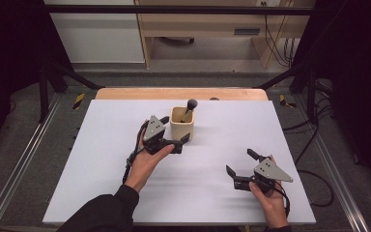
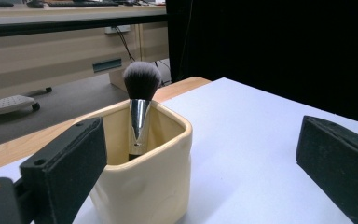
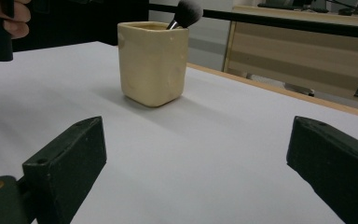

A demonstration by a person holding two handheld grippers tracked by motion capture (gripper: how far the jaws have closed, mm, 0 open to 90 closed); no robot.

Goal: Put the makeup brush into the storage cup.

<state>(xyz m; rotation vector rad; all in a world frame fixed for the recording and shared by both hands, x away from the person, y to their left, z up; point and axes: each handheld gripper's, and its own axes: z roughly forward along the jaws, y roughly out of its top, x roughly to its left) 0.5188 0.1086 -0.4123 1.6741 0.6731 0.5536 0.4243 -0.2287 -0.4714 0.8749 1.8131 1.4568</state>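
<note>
The table (image 1: 101, 193), a white sheet with a wooden strip along its far edge, is the biggest thing here, and the cup (image 1: 182, 128) serves as the landmark: it stands upright a little beyond the table's middle, nearer the far edge than the near one. Bare white surface runs out from the cup on every side, widest toward the near edge and toward the right edge, so there is ample room around it. The left gripper (image 1: 174, 131) sits just left of the cup and level with it, held in a hand (image 1: 147, 162) whose sleeve comes up from the near edge; its jaws stand spread wide, one beside the cup's far left corner and one by its near side, so the cup's left part lies between them without either pad pressing on it. The right gripper (image 1: 241, 162) rests well apart from the cup, toward the near right, jaws likewise spread on nothing, pointing back toward the cup across open table. In the cup leans a brush (image 2: 141, 107), handle down, silver ferrule against the far wall, dark bristles rising above the rim.
</note>
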